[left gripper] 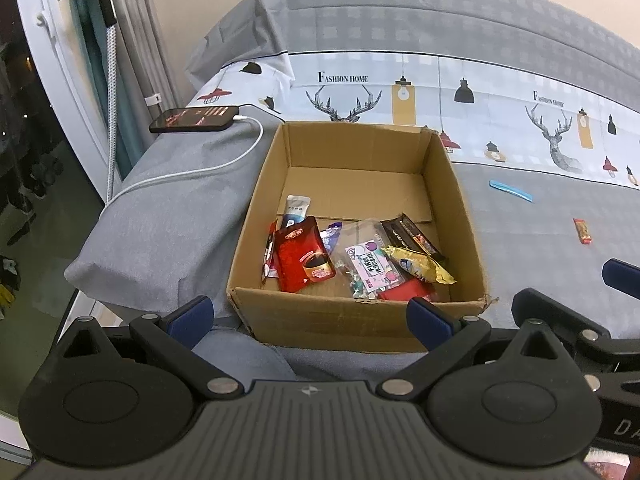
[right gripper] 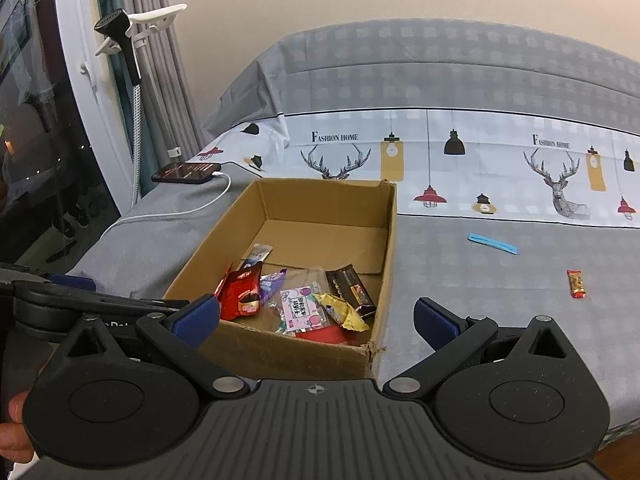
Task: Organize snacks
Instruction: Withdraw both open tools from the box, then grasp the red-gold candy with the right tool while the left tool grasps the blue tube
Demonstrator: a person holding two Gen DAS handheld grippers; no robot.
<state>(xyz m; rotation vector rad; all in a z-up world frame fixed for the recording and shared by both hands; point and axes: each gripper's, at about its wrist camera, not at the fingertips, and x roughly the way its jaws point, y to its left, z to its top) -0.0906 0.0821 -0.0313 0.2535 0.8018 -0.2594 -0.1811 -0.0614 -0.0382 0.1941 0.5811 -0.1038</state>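
Two glossy wrappers (right gripper: pixel 576 284) lie outside — cardboard box (right gripper: pixel 390 232).

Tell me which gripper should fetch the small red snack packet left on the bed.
Right. The small red snack packet lies on the grey bedspread, right of the cardboard box; the open right gripper is on that side, the left gripper faces the box.

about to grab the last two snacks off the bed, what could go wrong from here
1. The blue stick packet and the small red snack bar lie flat on the soft grey bedsheet; closing fingers may pinch fabric or slide off them.
2. The cardboard box rests partly on a pillow, so a bump could tip it.
3. Its near corner is torn and could snag.
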